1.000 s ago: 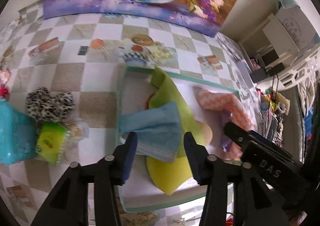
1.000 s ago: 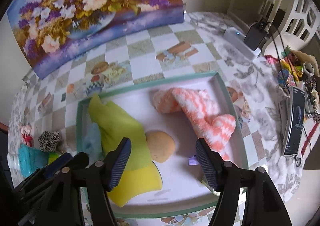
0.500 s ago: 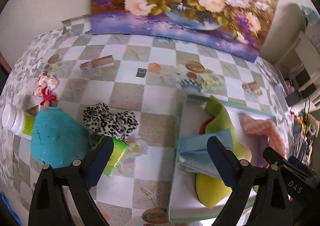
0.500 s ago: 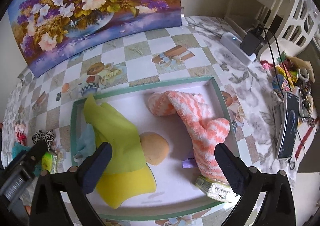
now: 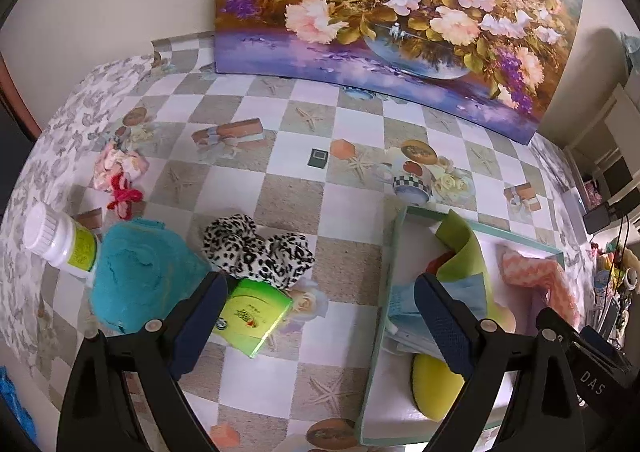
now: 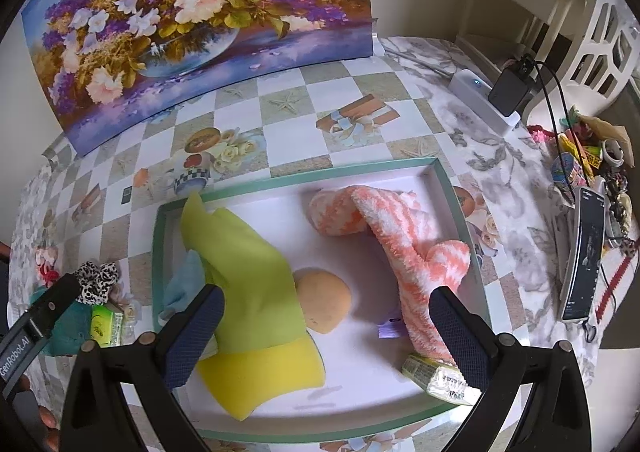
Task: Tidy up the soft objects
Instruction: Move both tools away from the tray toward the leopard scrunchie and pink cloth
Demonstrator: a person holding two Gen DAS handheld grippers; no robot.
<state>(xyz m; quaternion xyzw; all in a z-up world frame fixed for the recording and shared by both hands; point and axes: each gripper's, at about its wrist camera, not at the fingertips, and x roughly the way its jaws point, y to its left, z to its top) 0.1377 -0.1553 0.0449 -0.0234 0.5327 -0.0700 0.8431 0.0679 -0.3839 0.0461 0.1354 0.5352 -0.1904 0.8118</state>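
Left tool [image 5: 320,326] spread wide, nothing between its pads, jaws just opened, hovering over bare checkered tabletop [image 5: 288,204] at the tray's left wall

Beyond its left finger, far left: white bottle with green label [image 5: 60,240] lying tilted, touching teal fluffy cloth [image 5: 136,272]; pink-and-red scrap [image 5: 120,176] farther back, apart from both

Just beyond the left fingertip: green packet [image 5: 252,316], partly tucked under leopard-print scrunchie [image 5: 256,248], which sits right of the teal cloth and touches it

Behind the right finger: green-rimmed white tray [image 5: 390,252] holding light blue cloth [image 5: 472,290] over lime-green cloth [image 5: 464,248], with yellow sponge [image 5: 434,384] nearer the tool and orange-white fuzzy towel [image 5: 540,272] farther right

Floral painting [image 5: 400,12] leaning on the wall at the tabletop's far edge

Right tool [image 6: 326,326] also gaping, empty, jaws just opened, poised above the tray's near half

Left finger over the lime-green cloth, blue cloth peeking out just left of it; round tan pad [image 6: 324,304] between the fingers, touching the lime cloth's edge; small purple tag just inside the right finger

Right finger in front of the fuzzy towel's near end, with a wrapped pale packet [image 6: 436,374] at the tray's near right corner under that fingertip

Right of the tray, well apart: dark phone [image 6: 584,252] on the flowered part of the tabletop, charger and clutter beyond
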